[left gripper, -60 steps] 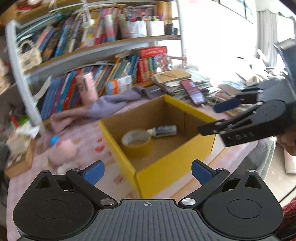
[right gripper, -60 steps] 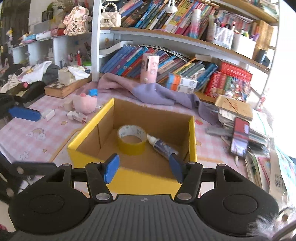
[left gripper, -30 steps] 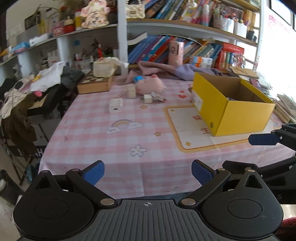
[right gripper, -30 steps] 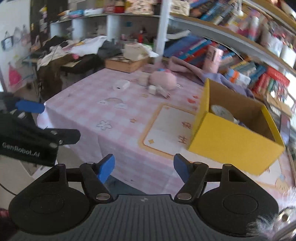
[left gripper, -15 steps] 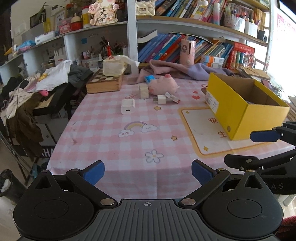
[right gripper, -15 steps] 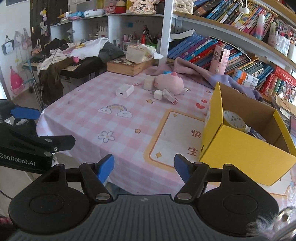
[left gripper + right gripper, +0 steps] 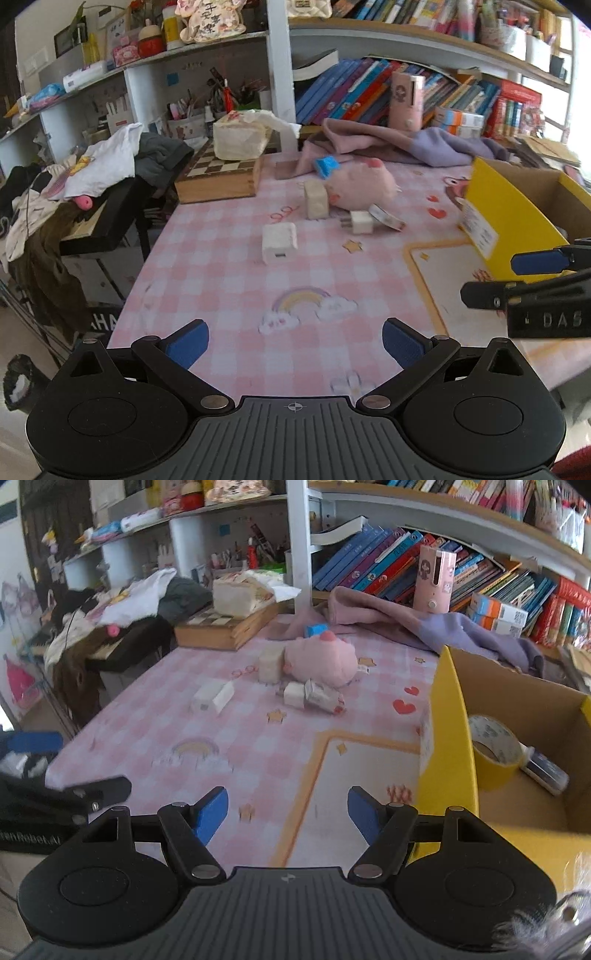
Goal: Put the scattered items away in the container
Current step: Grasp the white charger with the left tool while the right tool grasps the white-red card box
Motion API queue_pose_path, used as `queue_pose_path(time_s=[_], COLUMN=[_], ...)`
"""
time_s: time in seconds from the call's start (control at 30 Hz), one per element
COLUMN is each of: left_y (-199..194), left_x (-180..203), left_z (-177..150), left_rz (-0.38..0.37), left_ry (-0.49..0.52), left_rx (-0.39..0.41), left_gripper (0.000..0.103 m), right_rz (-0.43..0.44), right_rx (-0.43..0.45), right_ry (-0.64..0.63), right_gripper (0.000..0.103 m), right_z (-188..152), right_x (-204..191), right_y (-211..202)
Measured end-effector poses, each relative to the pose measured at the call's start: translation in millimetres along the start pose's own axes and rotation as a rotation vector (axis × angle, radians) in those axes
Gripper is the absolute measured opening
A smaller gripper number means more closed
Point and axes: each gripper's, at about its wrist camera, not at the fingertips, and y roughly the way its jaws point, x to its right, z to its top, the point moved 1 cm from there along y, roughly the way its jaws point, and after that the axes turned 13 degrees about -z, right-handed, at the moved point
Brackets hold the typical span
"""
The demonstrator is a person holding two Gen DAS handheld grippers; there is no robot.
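Scattered on the pink checked tablecloth are a pink plush pig, a white charger block, a small white plug, a small patterned tube, a cream block and a small blue piece. The yellow cardboard box at the right holds a tape roll and a glue tube. My left gripper and my right gripper are both open and hold nothing, over the table's near edge.
A wooden chessboard box with a tissue pack stands at the back left, and a purple cloth lies in front of the bookshelf. A side desk piled with clothes stands left of the table. A framed mat lies beside the box.
Both grippers have moved forward over the table's near edge, and the scattered items and the box now look larger and closer. The jaws stand as before.
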Motion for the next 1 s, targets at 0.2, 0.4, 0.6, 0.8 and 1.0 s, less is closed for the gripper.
queue_pose_path(time_s=[0.2, 0.4, 0.6, 0.8, 1.0], left_y=[27, 55, 82, 111, 134], left_x=[-10, -17, -25, -32, -44], left_z=[27, 47, 62, 72, 79], left_rz=[0.013, 0.018, 0.014, 0.009, 0.01], left_ry=[-0.014, -0.025, -0.043, -0.045, -0.067], left_rx=[0.009, 0.0, -0.02, -0.044, -0.064], left_gripper=[0.101, 0.101, 0.1, 0.1, 0.094], right_rz=[0.014, 0.018, 0.019, -0.01, -0.018], right_rx=[-0.028, -0.082, -0.12, -0.154, -0.217], right_ry=[0.08, 0.132, 0.123, 0.13, 0.106], right_gripper=[0.07, 0.07, 0.07, 0.069, 0.064], right_z=[37, 62, 86, 103, 107], right_x=[10, 18, 18, 21, 18], right_y=[39, 78, 110, 149, 185])
